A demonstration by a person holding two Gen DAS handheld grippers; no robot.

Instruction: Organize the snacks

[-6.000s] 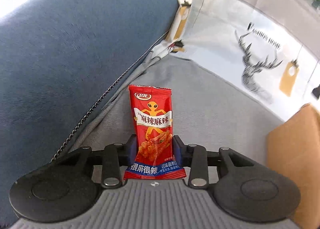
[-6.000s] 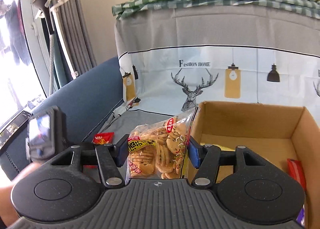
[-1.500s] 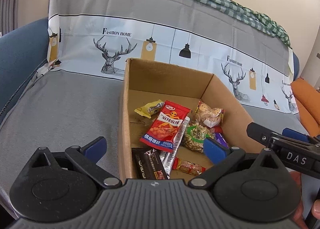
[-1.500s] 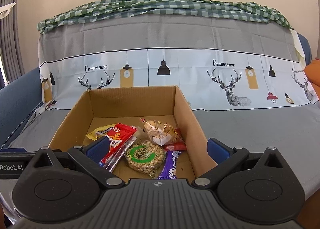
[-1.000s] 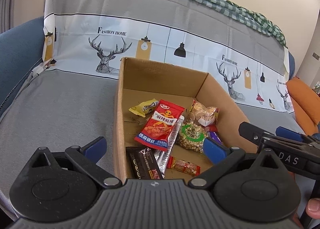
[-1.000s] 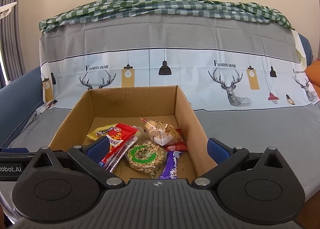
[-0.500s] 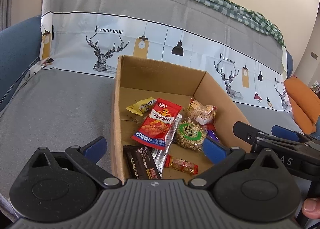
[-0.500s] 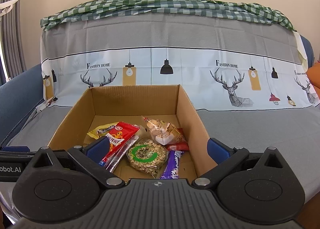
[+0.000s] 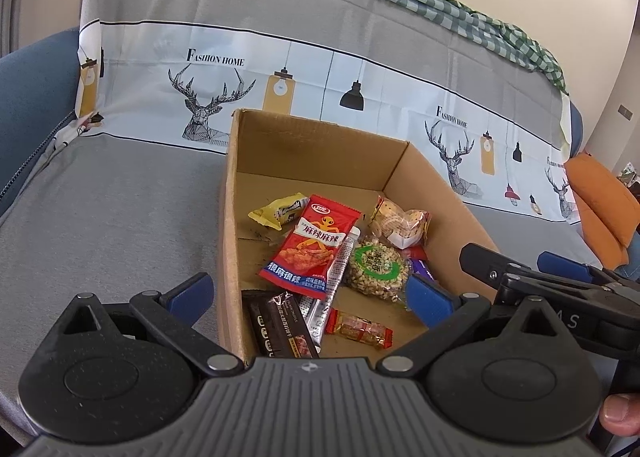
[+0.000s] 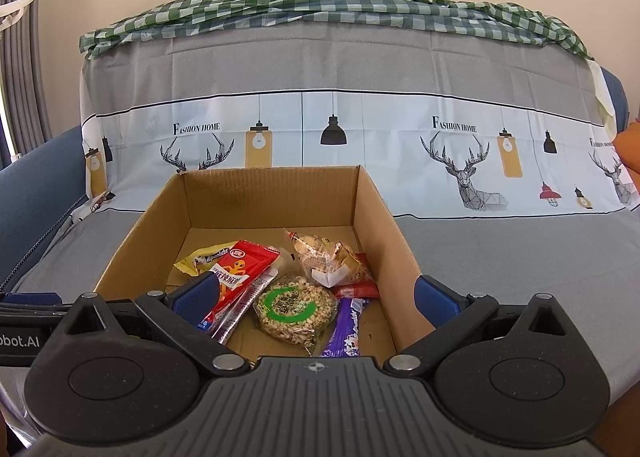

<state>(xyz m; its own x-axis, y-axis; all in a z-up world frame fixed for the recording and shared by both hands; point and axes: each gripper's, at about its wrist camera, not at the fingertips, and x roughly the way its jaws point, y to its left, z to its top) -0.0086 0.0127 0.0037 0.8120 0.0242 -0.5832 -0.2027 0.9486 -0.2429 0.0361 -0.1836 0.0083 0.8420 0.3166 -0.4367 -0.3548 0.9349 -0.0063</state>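
An open cardboard box (image 9: 230,217) (image 10: 394,241) sits on the grey sofa seat. Inside lie several snacks: a red spicy snack packet (image 9: 312,245) (image 10: 240,269), a yellow packet (image 9: 278,211), a clear biscuit bag (image 9: 400,221) (image 10: 328,253), a round nut bag with a green ring (image 9: 374,269) (image 10: 296,309), a purple bar (image 10: 346,329), a dark bar (image 9: 276,329) and a small red candy (image 9: 360,331). My left gripper (image 9: 308,295) hangs open above the box's near left wall, empty. Over the box's near edge my right gripper (image 10: 314,295) is open and empty too.
A sofa cover printed with deer and lamps (image 10: 464,165) drapes the backrest, with a green checked cloth (image 10: 320,5) on top. The blue armrest (image 9: 36,73) rises at the left. An orange cushion (image 9: 600,209) lies at the right. A person's thumb (image 9: 622,415) shows bottom right.
Six seconds ago each gripper was shut on a snack; both snacks now lie in the box. Over the last second both open grippers drifted only slightly.
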